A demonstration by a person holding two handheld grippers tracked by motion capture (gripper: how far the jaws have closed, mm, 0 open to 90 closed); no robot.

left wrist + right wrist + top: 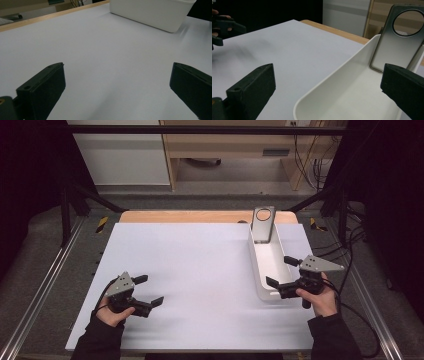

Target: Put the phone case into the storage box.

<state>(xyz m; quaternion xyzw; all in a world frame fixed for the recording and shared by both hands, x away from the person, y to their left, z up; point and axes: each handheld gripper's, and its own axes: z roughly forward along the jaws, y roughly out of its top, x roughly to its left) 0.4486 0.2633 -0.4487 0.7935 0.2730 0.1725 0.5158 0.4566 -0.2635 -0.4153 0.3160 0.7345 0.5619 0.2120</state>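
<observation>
I see the white tabletop [200, 270] mostly bare, with wide open room from its left edge across the middle; its wooden far edge shows beyond the sheet. Along the right edge stands a long white tray [263, 265], its length running from the near right part toward the far right corner. My right gripper [281, 272] hangs at the tray's near end, jaws spread wide and holding nothing; in the right gripper view they straddle the tray's near rim [332, 87] without clearly touching it. My left gripper [147, 291] sits near the near left corner, well apart from the tray, jaws also wide and empty above bare surface. A grey metal plate [263, 224] with a round hole leans upright against the tray's far end.
</observation>
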